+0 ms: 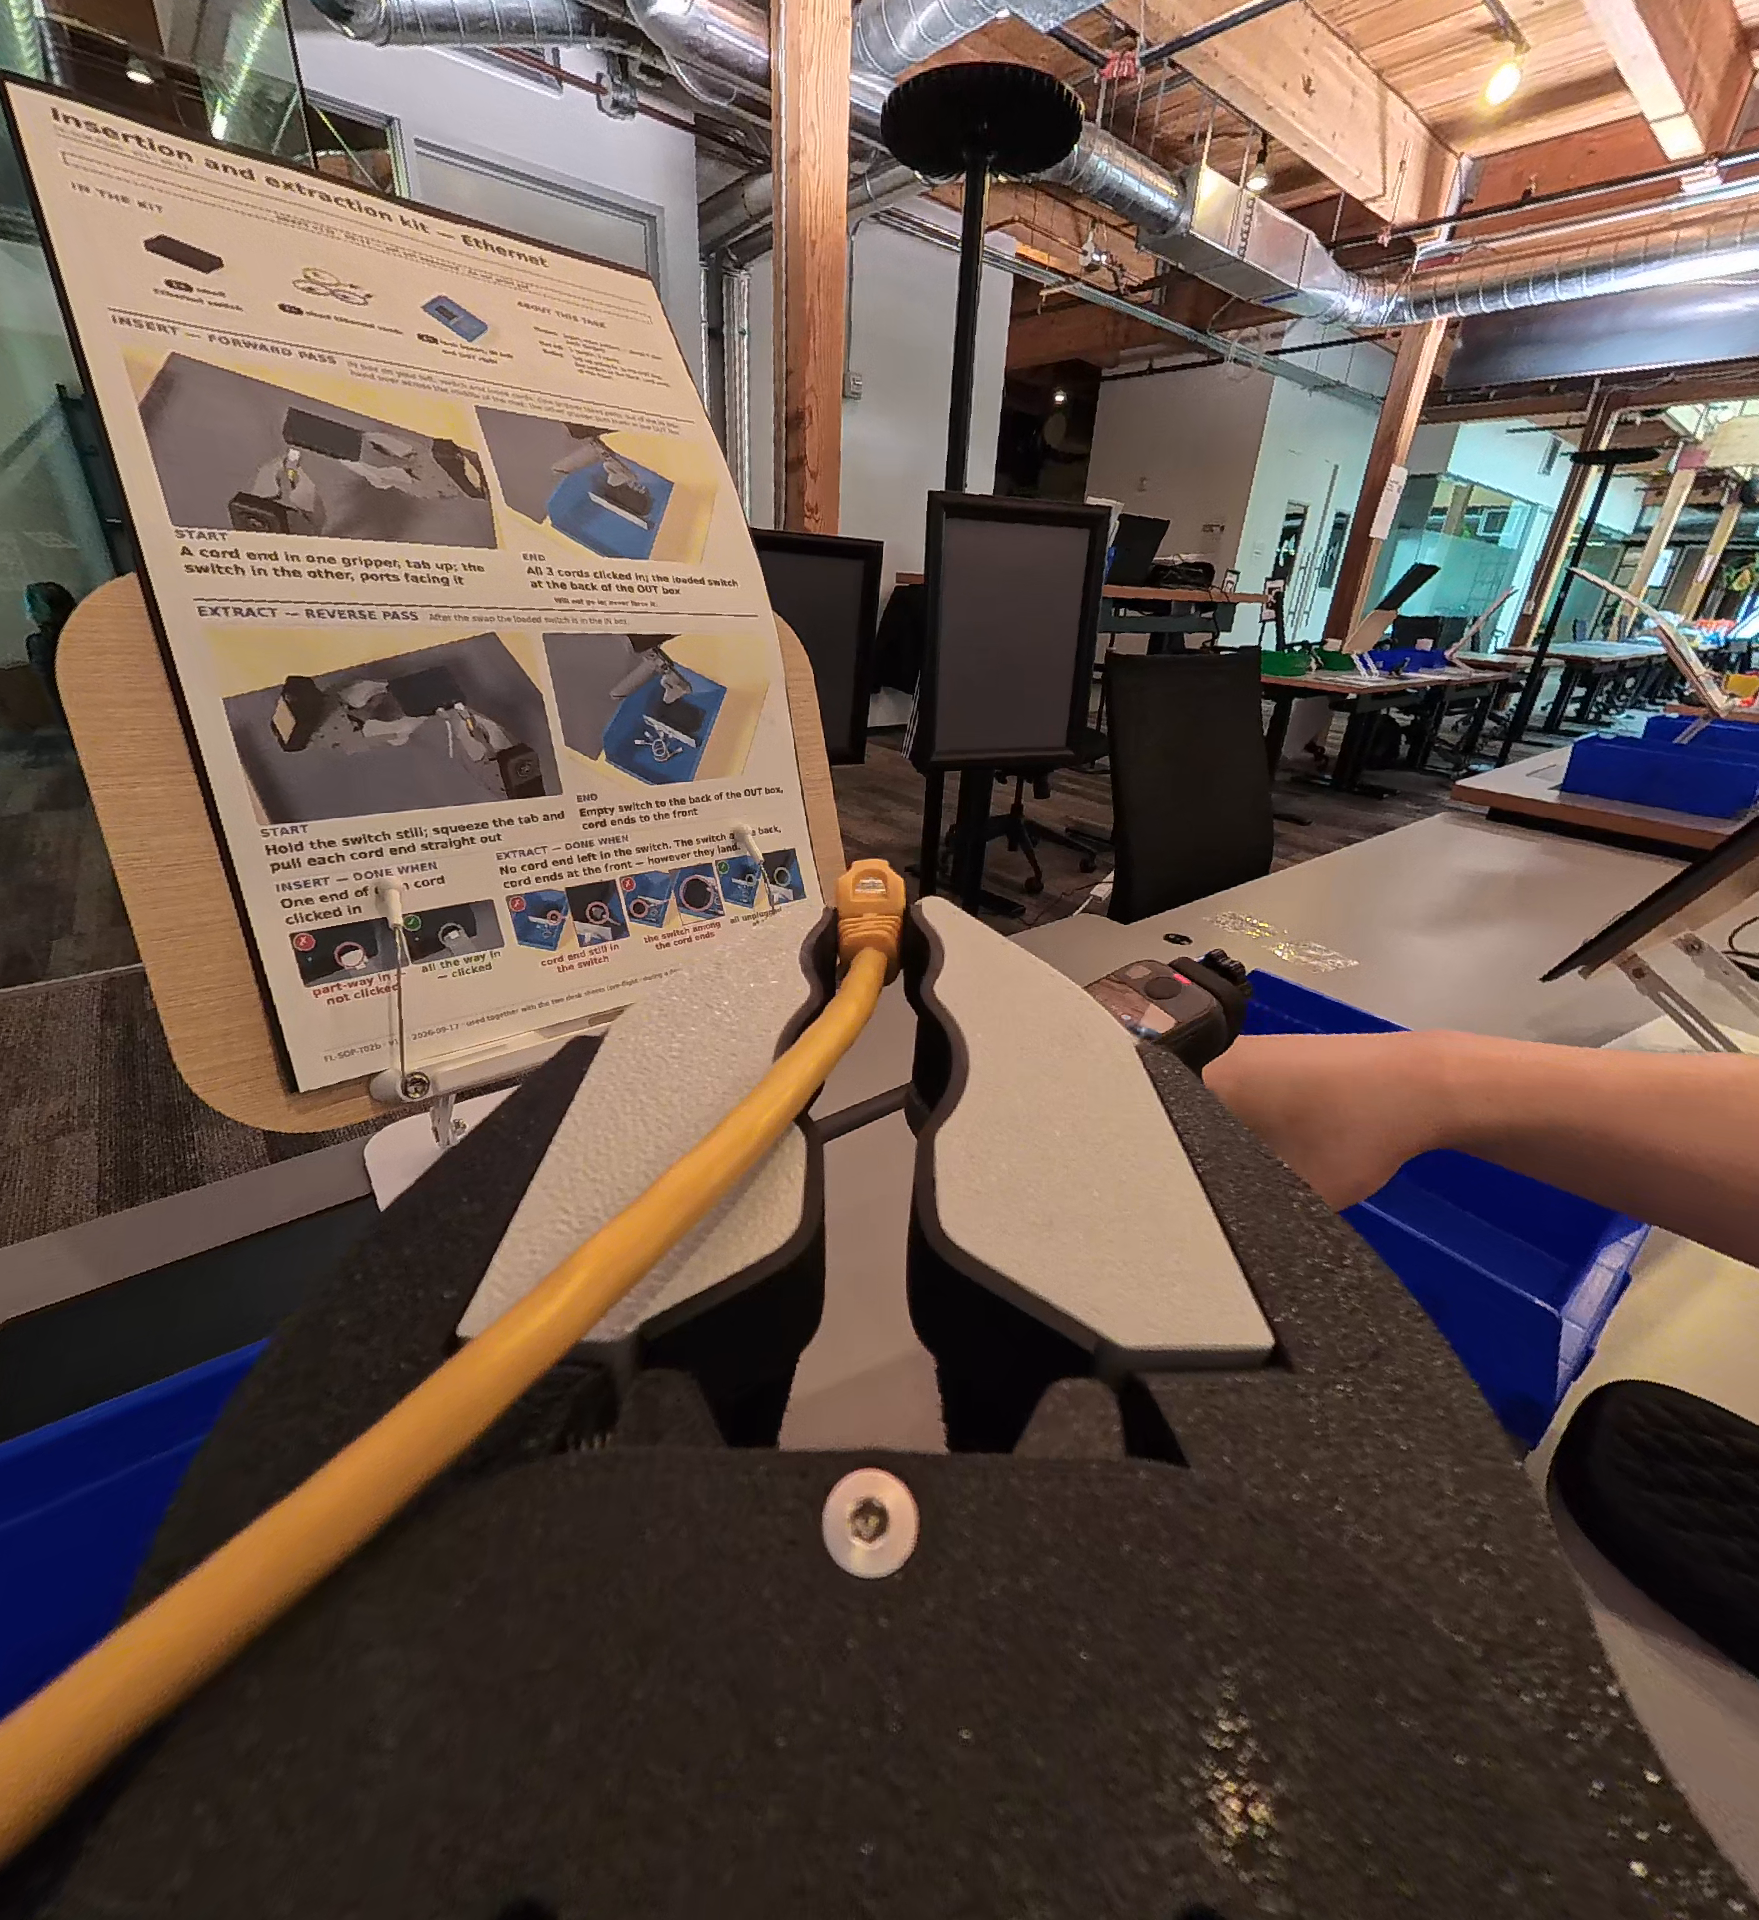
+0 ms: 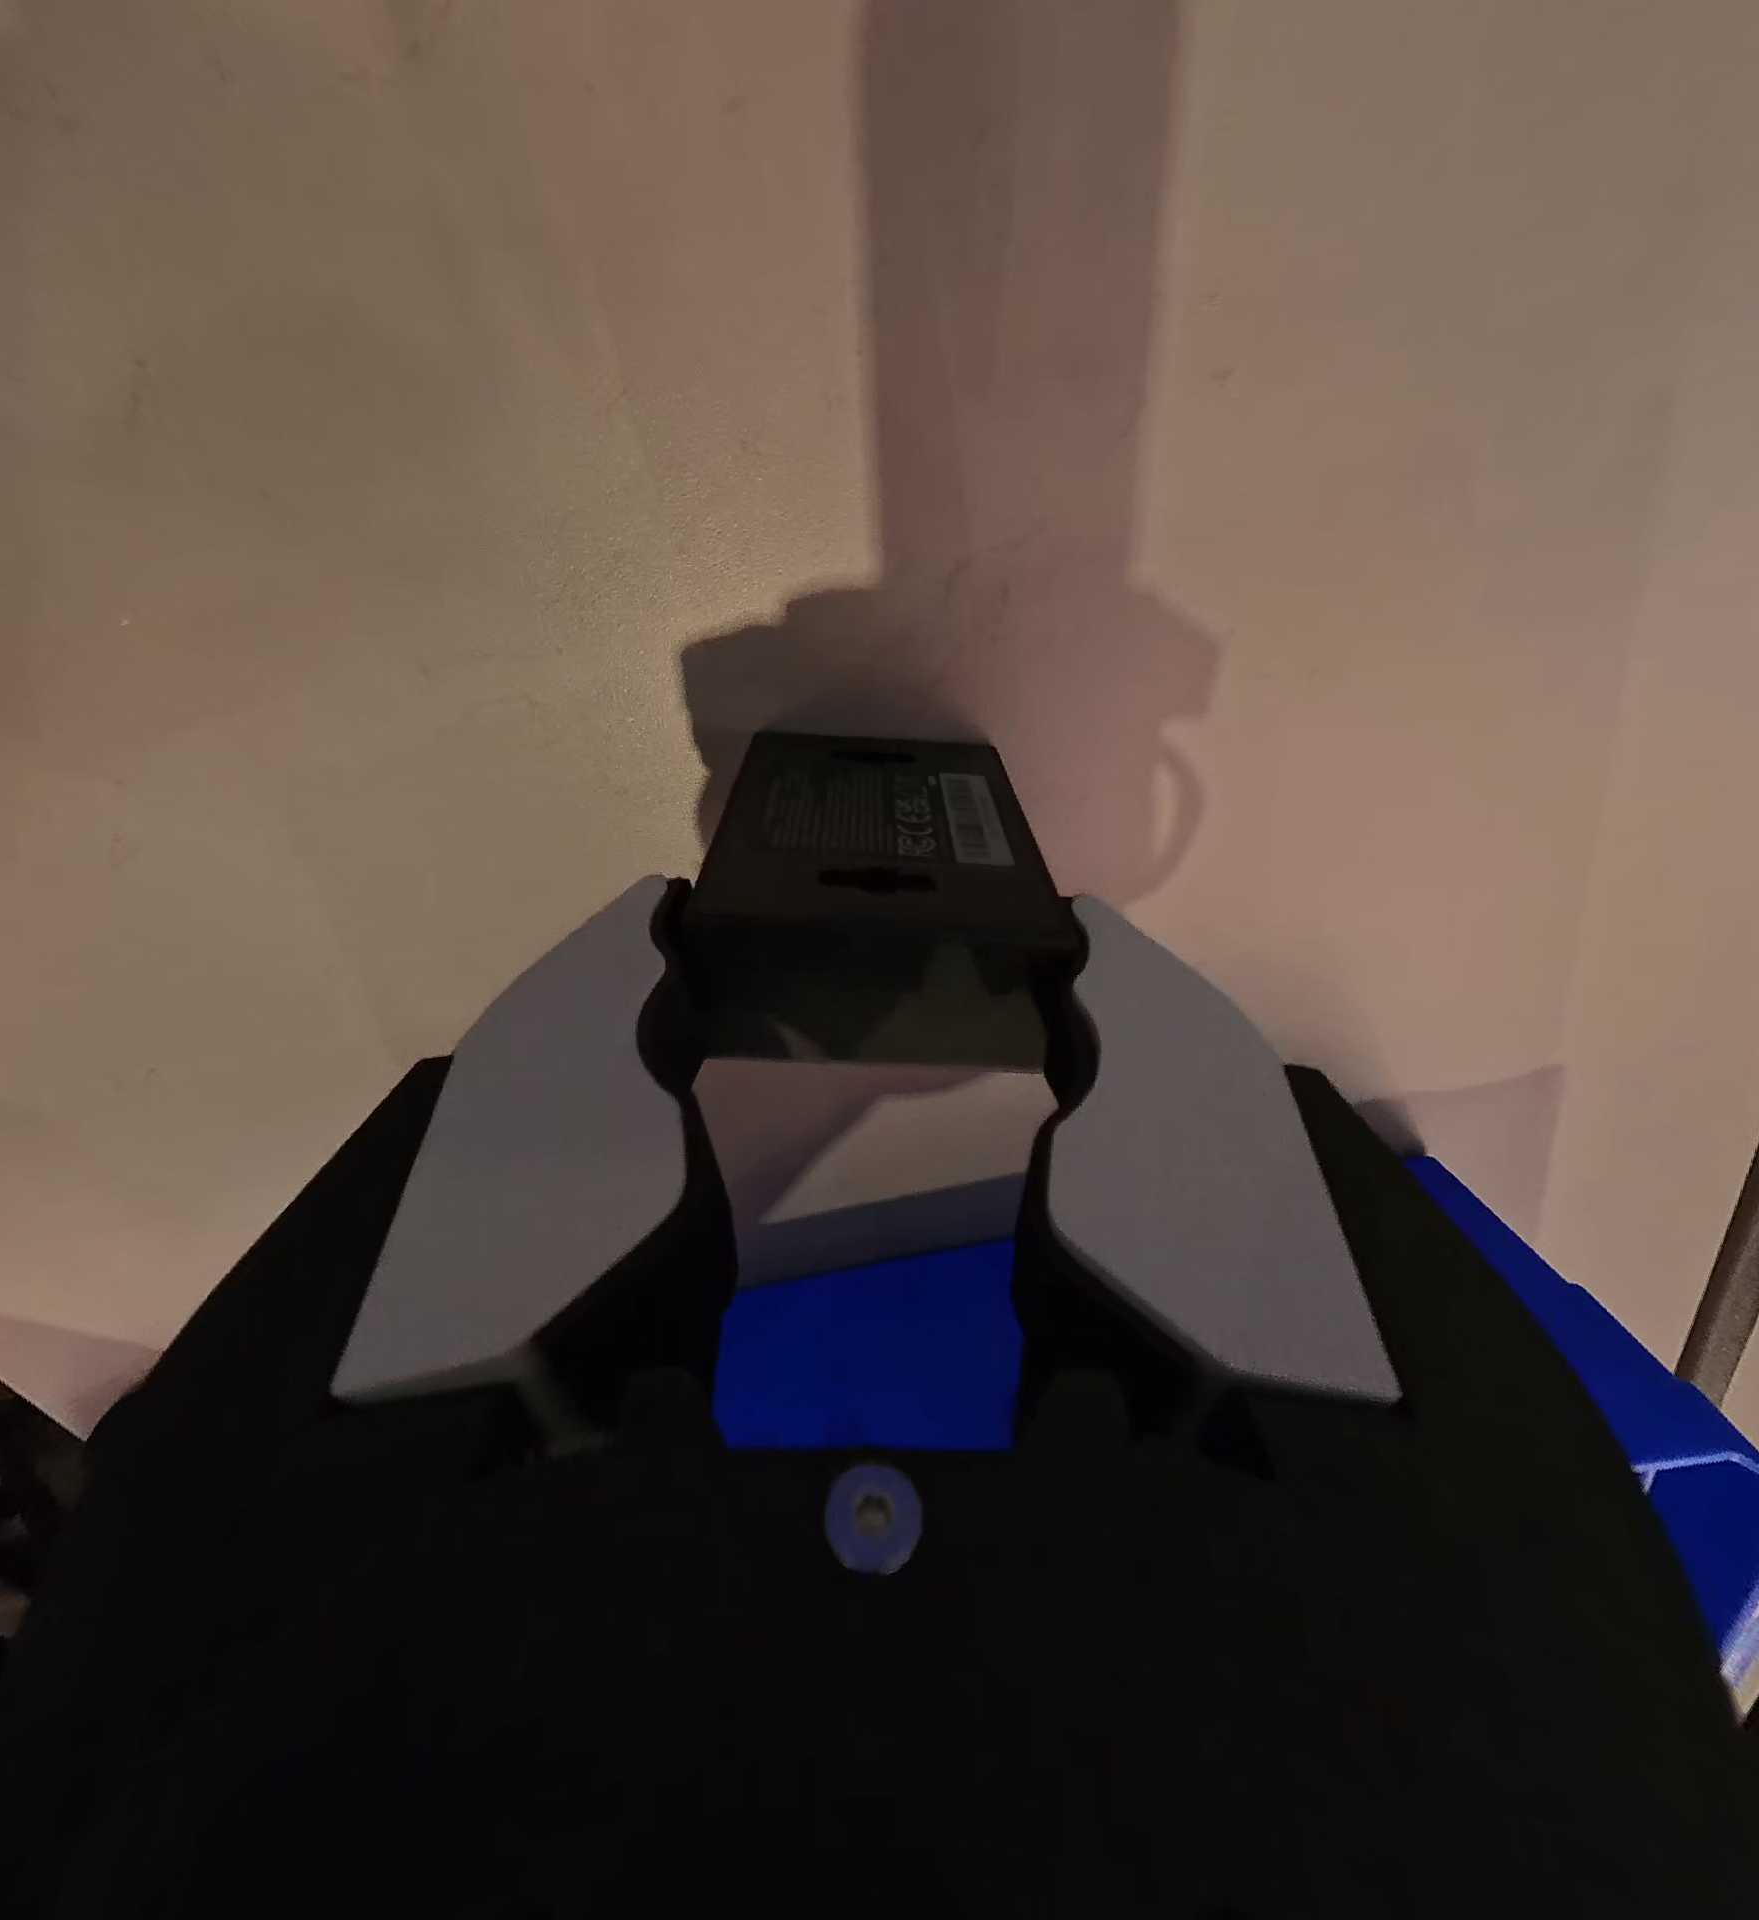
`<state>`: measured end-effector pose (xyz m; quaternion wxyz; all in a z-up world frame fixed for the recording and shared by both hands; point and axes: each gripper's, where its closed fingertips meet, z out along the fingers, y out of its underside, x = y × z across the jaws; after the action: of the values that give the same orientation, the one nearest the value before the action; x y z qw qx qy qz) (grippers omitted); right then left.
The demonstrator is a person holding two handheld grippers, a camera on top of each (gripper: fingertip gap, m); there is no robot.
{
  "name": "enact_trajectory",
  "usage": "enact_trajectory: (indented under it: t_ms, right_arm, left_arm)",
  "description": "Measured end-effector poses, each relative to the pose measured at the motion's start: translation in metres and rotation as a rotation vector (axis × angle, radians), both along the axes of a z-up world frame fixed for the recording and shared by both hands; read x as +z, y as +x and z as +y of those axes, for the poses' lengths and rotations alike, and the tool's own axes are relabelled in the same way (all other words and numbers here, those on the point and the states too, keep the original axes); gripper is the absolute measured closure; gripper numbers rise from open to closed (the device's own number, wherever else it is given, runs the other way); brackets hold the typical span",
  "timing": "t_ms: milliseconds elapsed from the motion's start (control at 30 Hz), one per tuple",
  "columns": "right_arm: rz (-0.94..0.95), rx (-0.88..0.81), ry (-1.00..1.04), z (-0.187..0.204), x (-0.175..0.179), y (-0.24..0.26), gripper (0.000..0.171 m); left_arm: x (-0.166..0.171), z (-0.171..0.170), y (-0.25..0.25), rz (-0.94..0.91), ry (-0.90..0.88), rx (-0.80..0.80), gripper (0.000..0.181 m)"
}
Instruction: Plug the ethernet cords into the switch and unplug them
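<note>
- We see the white table (image 2: 335, 416) filling the right wrist view, dim and washed out; everything below is placed relative to it.
- Instruction sheet (image 1: 418, 582) stands on a stand at the table's far edge, in the left wrist view; blue bin (image 1: 1477, 1236) sits on the table beside a person's forearm (image 1: 1477, 1122).
- Right gripper (image 2: 873, 914) hangs over the table, fingers spread wide but clamped on the two long sides of the black switch (image 2: 870, 831), label face up toward the camera.
- We can't see the switch's ports; probably on a face turned away, view too dark to say.
- Left gripper (image 1: 890, 951) is raised above the table, fingertips pinched together on the boot of the yellow ethernet cord (image 1: 584, 1226); its plug (image 1: 870, 891) pokes out past the tips, cord trailing back over the left finger.
- Step, we judge: insertion setup, nothing plugged yet.
- Next move needs the port face turned toward the plug, both lined up, then a straight push.
</note>
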<state>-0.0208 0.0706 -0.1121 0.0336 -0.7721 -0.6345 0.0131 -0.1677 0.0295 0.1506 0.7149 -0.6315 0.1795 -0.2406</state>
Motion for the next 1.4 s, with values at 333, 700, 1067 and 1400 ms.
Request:
enact_trajectory:
  t_ms: [333, 700, 1067, 1400]
  right_arm:
    - [0.001, 0.004, 0.012, 0.002, -0.001, -0.003, 0.107]
    - [-0.024, -0.025, 0.004, 0.003, -0.003, 0.000, 0.105]
    - [0.260, -0.075, 0.138, 0.015, 0.039, -0.009, 0.106]
    - [1.301, -0.418, 0.084, 0.032, 0.153, -0.002, 0.107]
  left_arm:
    - [0.001, -0.001, 0.000, -0.003, 0.001, -0.002, 0.169]
    - [0.000, 0.000, 0.000, -0.003, -0.002, -0.005, 0.170]
    - [-0.003, 0.002, 0.000, 0.005, -0.016, -0.004, 0.169]
    - [-0.029, 0.017, 0.020, 0.017, -0.105, -0.040, 0.169]
